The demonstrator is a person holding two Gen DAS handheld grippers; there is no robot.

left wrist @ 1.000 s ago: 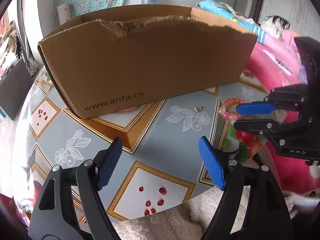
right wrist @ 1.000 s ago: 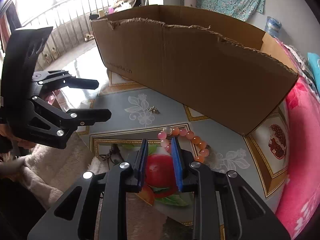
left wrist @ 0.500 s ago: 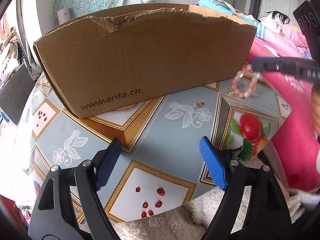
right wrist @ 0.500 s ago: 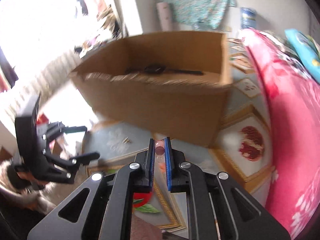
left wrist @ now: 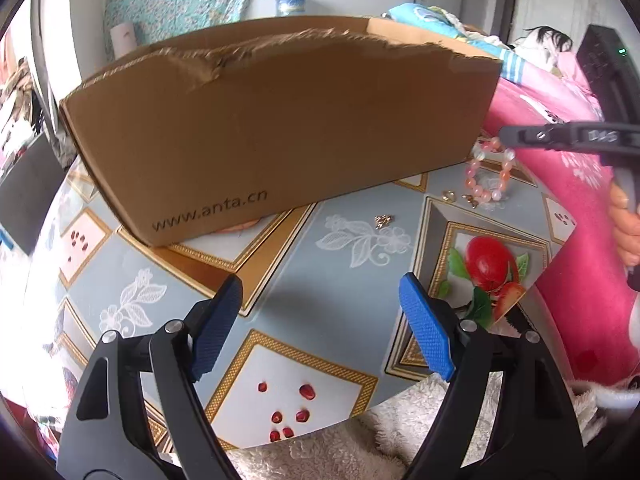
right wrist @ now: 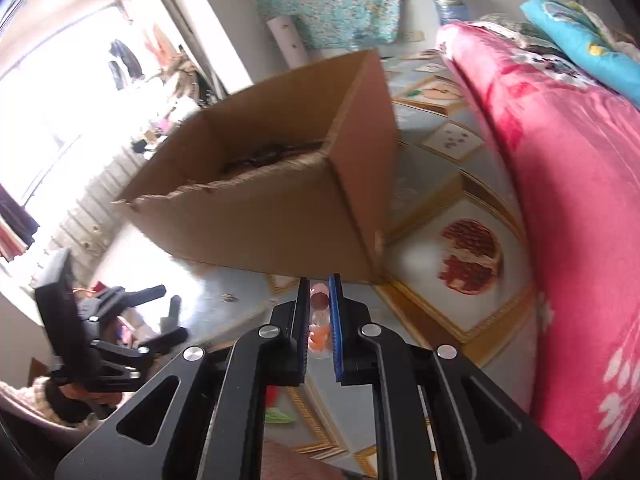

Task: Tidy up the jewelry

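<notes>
1. Now, from the left wrist view: the left tool (left wrist: 320, 320) hangs over the surface (left wrist: 304, 292) with its blue pads far apart and nothing between them. Ahead of it stands the big cardboard box (left wrist: 280, 132). Off to its right, the right tool (left wrist: 505, 139) is clamped on a pink bead bracelet (left wrist: 486, 172), which dangles just past the box's end, above the surface. A few small gold bits (left wrist: 384, 221) lie on the surface, ahead of the left tool and below the bracelet.

2. Next, from the right wrist view: the right tool (right wrist: 320, 304) pinches the bracelet (right wrist: 319, 300) tight between its pads. The box (right wrist: 272, 196) sits just ahead, its open top showing some dark things inside.

3. I think the step is carrying the bracelet to the box. The next move likely needs a lift over the torn edge, then letting go inside.
</notes>
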